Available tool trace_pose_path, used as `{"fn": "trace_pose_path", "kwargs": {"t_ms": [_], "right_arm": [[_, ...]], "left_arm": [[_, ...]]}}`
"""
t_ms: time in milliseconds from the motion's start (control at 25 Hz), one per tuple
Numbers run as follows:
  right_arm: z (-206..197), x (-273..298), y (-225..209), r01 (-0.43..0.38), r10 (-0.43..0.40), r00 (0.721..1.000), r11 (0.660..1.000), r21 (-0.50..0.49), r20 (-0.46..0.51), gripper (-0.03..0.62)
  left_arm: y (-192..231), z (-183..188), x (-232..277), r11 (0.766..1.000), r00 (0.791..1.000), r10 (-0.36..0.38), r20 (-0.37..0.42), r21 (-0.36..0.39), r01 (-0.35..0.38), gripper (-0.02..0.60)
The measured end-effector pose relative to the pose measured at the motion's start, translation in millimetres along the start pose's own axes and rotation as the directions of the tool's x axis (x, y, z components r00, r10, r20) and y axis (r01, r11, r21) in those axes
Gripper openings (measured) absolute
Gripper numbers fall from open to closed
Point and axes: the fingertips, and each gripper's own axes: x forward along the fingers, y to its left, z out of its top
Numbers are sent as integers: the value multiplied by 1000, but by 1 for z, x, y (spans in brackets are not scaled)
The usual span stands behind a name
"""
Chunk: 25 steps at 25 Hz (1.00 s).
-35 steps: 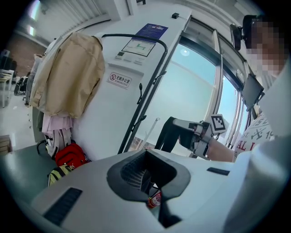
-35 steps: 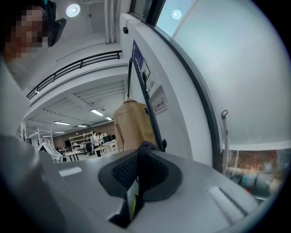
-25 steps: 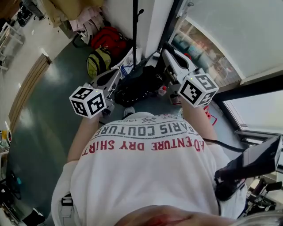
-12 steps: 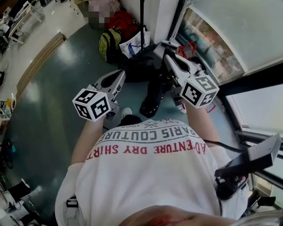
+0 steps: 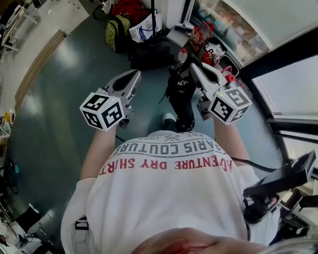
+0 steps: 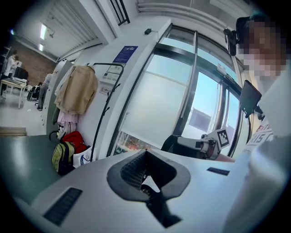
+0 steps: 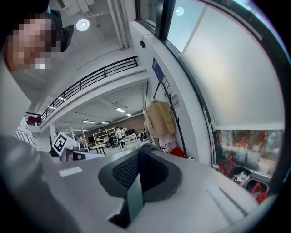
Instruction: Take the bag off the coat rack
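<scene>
A black bag (image 5: 180, 92) hangs by its strap from my right gripper (image 5: 195, 68), above the green floor and just in front of the person's feet. A red-capped bottle (image 5: 182, 53) sticks out of the bag's top. In the right gripper view a dark strap (image 7: 135, 195) runs between the closed jaws of that gripper (image 7: 142, 148). My left gripper (image 5: 133, 75) is level with it to the left, jaws together and empty, apart from the bag. The coat rack (image 6: 105, 107) with a beige coat (image 6: 78, 88) stands by the white wall, some way ahead.
At the rack's foot lie a yellow-green backpack (image 5: 113, 32), a red bag (image 5: 126, 7), a white shopping bag (image 5: 144, 25) and another black bag (image 5: 149, 55). Red items (image 5: 211, 44) sit along the window on the right. Tables and people are in the hall far left.
The black bag has come away from the rack's foot and now hangs from my right gripper nearer the person. Both grippers have drawn back from the rack.
</scene>
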Motion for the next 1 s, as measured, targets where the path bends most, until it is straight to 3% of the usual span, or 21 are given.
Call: {"fn": "trace_pose_path", "kwargs": {"t_ms": [400,680,1000], "right_arm": [[-25,-94,139,75,-80,993,995,69,83,8],[-29,-118,214,21,-24,997,999,43,72,8],[-30,-146,260,-56,50,995,996,64,89,8]], "left_arm": [[-68,-14,-194,996,996,-66,56,57,63,3],[-107,-20,-239,991,993,-105,59,87,99,2],[-138,-25,-254,987,990,-129,64,108,121,2]]}}
